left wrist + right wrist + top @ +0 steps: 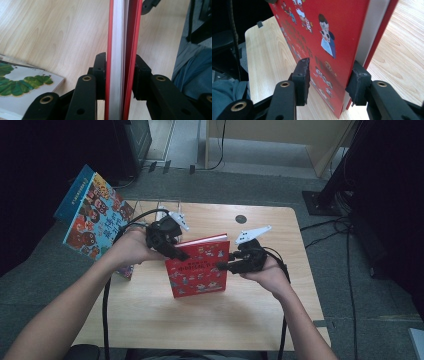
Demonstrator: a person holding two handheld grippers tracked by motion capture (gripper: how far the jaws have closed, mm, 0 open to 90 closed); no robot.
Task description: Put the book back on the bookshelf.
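- Red book (197,270) stands upright on its lower edge near the middle of the bench (260,310), cover toward the person, long axis vertical, spine side at the person's left.
- The left tool (172,251) is clamped on the book's upper left edge; in the left gripper view its jaws press both red covers (122,50) with the white page block between them (no gap on either side).
- The right tool (223,266) sits at the book's right edge, about mid-height. In the right gripper view its jaws straddle the book (332,35) at a medium opening: the far jaw looks close to the back cover, the near jaw stands a little off the front, so it probably isn't gripping yet.
- The coming move turns on this: the book lies between the two tools, held by the left one alone, and the right needs only to shut across the thickness.
- A caterpillar picture book (22,85) lies flat on the bench at the left, apart from the red one.
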